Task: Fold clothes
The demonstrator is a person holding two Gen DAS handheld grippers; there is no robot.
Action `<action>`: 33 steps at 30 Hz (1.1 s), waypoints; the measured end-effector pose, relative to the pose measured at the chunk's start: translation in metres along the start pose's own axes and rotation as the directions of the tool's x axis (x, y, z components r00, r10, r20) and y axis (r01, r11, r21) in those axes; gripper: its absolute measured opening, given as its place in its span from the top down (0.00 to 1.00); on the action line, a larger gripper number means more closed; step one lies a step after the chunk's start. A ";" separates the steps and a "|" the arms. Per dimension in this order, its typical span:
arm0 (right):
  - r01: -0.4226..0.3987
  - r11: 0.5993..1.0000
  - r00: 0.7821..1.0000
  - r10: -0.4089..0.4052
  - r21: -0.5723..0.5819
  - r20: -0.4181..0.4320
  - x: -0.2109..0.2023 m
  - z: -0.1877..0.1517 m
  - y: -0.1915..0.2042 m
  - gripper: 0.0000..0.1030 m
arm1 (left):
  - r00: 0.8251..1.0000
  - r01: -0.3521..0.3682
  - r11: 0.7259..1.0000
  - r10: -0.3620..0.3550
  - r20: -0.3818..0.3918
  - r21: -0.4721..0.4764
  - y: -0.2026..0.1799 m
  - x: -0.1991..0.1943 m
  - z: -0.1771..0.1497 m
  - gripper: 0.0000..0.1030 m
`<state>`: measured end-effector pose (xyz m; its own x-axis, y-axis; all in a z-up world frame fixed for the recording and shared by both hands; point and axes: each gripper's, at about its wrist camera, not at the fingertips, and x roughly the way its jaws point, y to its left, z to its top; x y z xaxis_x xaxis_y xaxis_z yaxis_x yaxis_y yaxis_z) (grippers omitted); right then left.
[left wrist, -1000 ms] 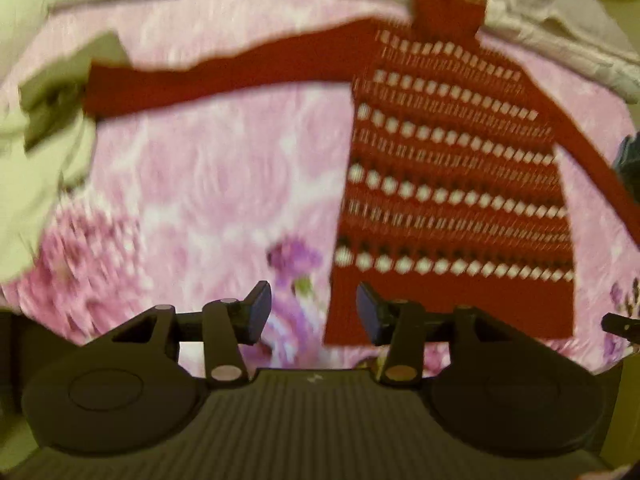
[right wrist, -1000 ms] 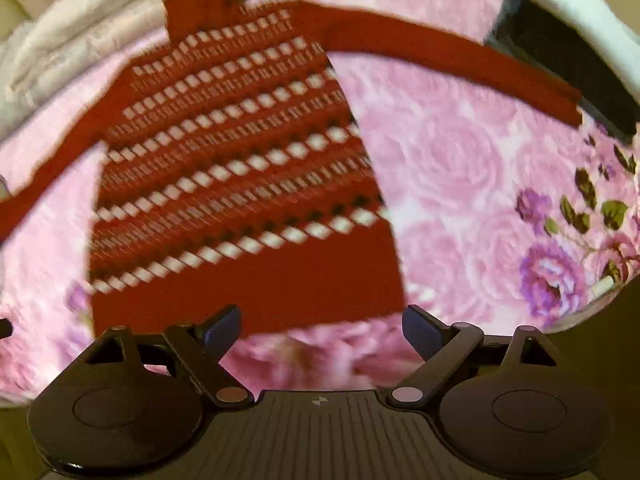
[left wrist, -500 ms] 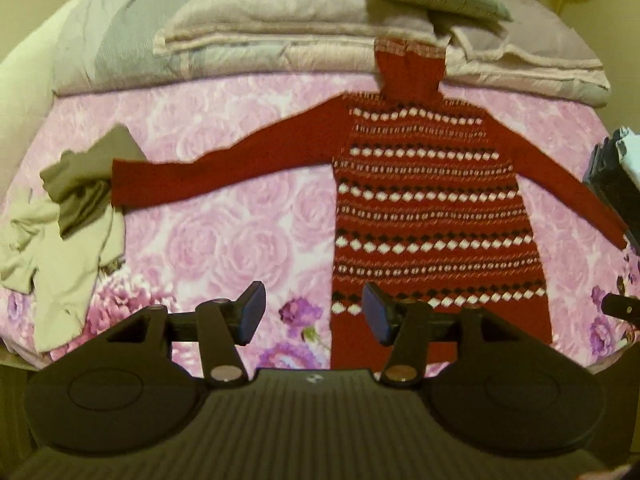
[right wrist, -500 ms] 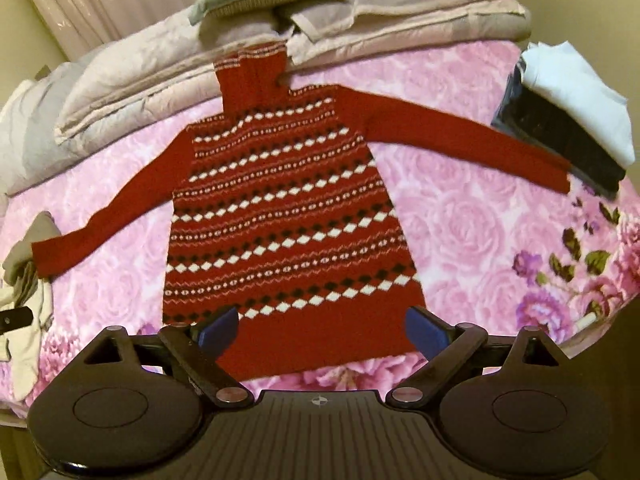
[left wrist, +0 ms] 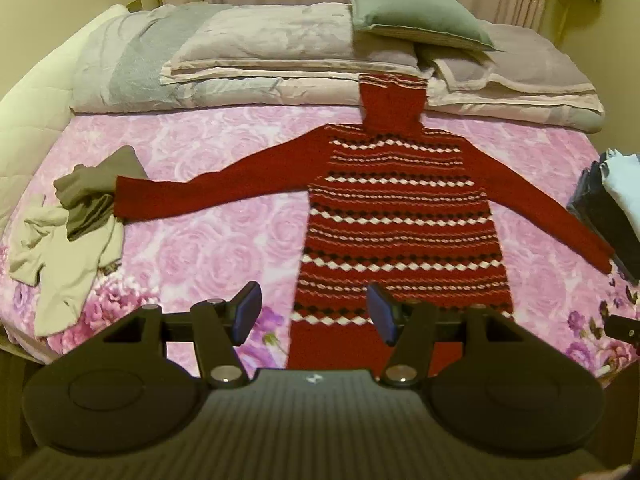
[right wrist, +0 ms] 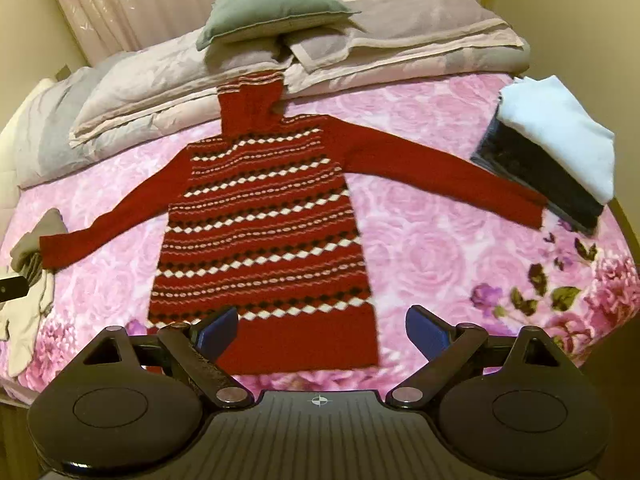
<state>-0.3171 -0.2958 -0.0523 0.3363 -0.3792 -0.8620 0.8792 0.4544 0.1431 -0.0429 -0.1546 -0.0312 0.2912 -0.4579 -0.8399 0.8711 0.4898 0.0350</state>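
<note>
The bed (left wrist: pixel 224 240), sheeted in pink roses, carried a spread red sweater (left wrist: pixel 400 216), crumpled garments (left wrist: pixel 68 240), folded clothes (right wrist: pixel 552 152) and stacked bedding (left wrist: pixel 260 60).

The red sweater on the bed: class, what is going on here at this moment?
A person holds a gripper in each hand above a bed. The red patterned sweater lies flat on the pink floral cover, both sleeves spread wide, not yet folded. The left gripper and the right gripper are both open and hold nothing; the left jaws have just been opening. Unfolded clothes lie at one sleeve end, a folded stack at the other.
</note>
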 end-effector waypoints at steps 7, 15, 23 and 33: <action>-0.020 0.999 1.000 0.019 -0.050 -0.012 -0.016 -0.014 -0.033 0.09 | 1.000 -0.023 0.999 0.023 -0.012 -0.023 -0.031 -0.017 -0.032 0.47; -0.044 0.996 0.998 0.041 -0.077 -0.043 -0.033 -0.046 -0.065 0.09 | 0.998 -0.047 0.999 0.046 -0.047 -0.026 -0.059 -0.040 -0.075 0.46; -0.092 0.989 0.994 0.084 -0.112 -0.074 -0.042 -0.072 -0.074 0.09 | 0.995 -0.081 0.996 0.077 -0.065 -0.048 -0.066 -0.060 -0.112 0.46; -0.132 0.975 0.989 0.118 -0.178 -0.086 -0.046 -0.084 -0.063 0.09 | 0.992 -0.115 0.990 0.111 -0.057 -0.080 -0.062 -0.080 -0.131 0.43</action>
<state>-0.4167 -0.2390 -0.0623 0.4077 -0.2520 -0.8776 0.7526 0.6370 0.1667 -0.1720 -0.0517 -0.0372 0.3627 -0.3575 -0.8606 0.7975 0.5968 0.0882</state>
